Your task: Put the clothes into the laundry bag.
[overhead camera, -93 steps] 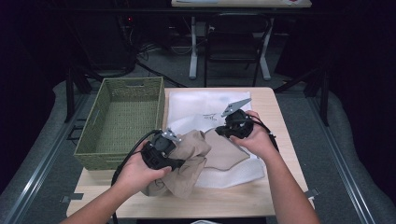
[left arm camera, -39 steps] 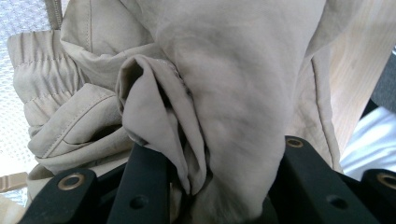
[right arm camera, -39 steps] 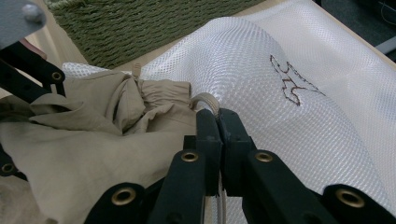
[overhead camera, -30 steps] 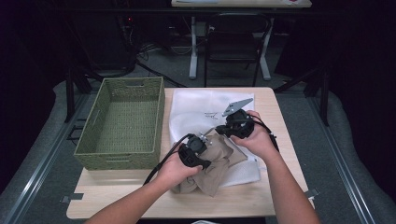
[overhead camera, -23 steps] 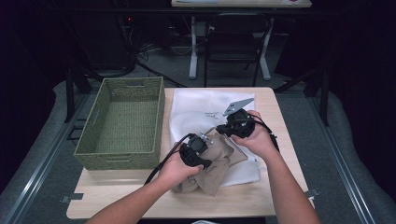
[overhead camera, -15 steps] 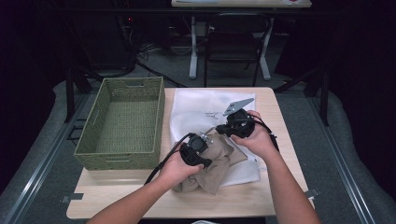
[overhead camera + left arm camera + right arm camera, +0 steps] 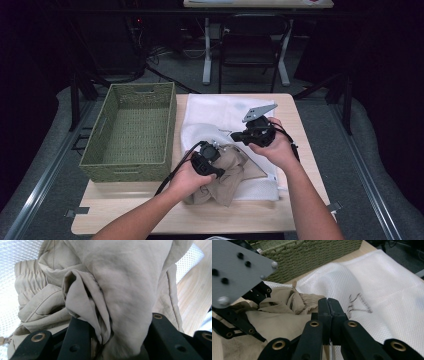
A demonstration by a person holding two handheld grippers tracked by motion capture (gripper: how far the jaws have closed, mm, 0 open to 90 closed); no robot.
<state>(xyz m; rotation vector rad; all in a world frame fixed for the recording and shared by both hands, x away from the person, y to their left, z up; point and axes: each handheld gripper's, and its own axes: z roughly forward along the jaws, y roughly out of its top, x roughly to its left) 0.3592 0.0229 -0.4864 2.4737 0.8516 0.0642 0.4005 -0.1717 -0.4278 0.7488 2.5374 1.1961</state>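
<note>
Black tongs [image 7: 327, 312] with brass-ringed screw holes, grey three-cornered plate [image 7: 259, 111].

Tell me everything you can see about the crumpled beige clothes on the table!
The beige garment is thin, wrinkled cloth with stitched seams and a gathered, elastic-looking band. It lies bunched in a heap, partly on the white mesh bag and partly on the wooden table, right of the green woven basket. The left gripper pinches a thick fold of it. The right gripper, fingers shut, is at the mesh just beside it.
</note>
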